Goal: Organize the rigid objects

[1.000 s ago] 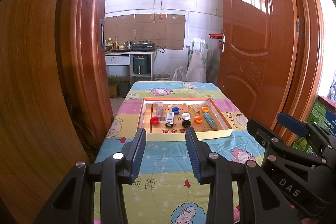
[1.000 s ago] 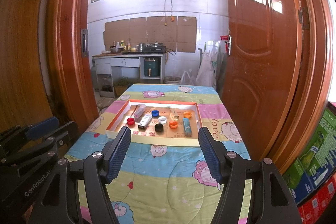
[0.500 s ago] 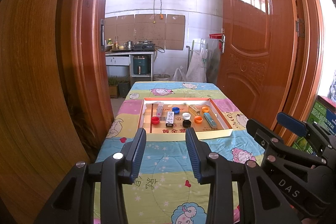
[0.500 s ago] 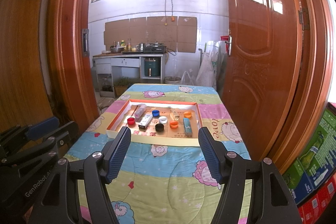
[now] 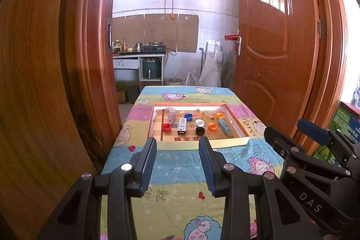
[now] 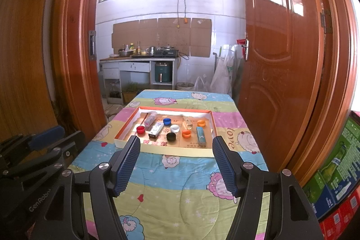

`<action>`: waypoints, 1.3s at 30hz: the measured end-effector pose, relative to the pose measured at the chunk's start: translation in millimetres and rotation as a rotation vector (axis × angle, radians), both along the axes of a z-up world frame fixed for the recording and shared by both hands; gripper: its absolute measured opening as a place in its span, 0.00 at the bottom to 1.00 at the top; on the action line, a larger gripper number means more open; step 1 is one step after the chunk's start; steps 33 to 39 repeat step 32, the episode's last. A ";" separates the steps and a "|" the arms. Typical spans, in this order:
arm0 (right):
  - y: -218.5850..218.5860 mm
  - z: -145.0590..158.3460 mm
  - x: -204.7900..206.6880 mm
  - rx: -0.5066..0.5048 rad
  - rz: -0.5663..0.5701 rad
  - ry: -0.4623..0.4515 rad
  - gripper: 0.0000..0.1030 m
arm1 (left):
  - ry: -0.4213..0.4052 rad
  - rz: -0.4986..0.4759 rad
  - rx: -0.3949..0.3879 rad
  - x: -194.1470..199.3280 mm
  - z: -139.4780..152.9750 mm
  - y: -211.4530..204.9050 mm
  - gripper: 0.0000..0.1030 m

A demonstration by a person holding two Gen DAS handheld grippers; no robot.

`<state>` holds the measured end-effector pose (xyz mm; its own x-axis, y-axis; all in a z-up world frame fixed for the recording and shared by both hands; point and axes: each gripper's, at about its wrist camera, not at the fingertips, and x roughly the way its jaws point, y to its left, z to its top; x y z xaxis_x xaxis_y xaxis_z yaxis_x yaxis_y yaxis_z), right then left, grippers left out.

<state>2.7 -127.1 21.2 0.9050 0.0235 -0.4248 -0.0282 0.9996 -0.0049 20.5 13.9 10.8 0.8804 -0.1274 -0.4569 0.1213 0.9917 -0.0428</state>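
A shallow cardboard tray lies on the table. In it are a red cap, a blue cap, a white cap, a black cap, two orange caps, a black-and-white box, a teal box and a clear tube. My left gripper is open and empty, well short of the tray. My right gripper is open wider and empty, also short of the tray.
The table carries a cartoon-print cloth. Wooden door panels stand on the left and right. A kitchen counter is behind. Printed cartons sit at the right.
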 end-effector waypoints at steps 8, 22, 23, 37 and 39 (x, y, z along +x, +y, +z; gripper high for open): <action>1.7 1.7 -0.6 -0.002 0.001 -0.004 0.66 | 0.002 -0.008 0.007 -1.1 -0.4 -3.0 0.38; 2.9 2.5 0.1 0.002 0.000 -0.012 0.66 | 0.015 -0.005 0.004 0.0 -2.6 -6.6 0.38; 3.1 2.3 0.5 0.003 0.000 -0.011 0.66 | 0.015 -0.004 0.003 0.1 -2.6 -6.7 0.38; 2.2 1.5 0.3 0.011 0.002 -0.021 0.66 | 0.012 0.007 -0.003 -1.8 -3.3 -6.8 0.38; 2.2 1.5 0.3 0.011 0.002 -0.021 0.66 | 0.012 0.007 -0.003 -1.8 -3.3 -6.8 0.38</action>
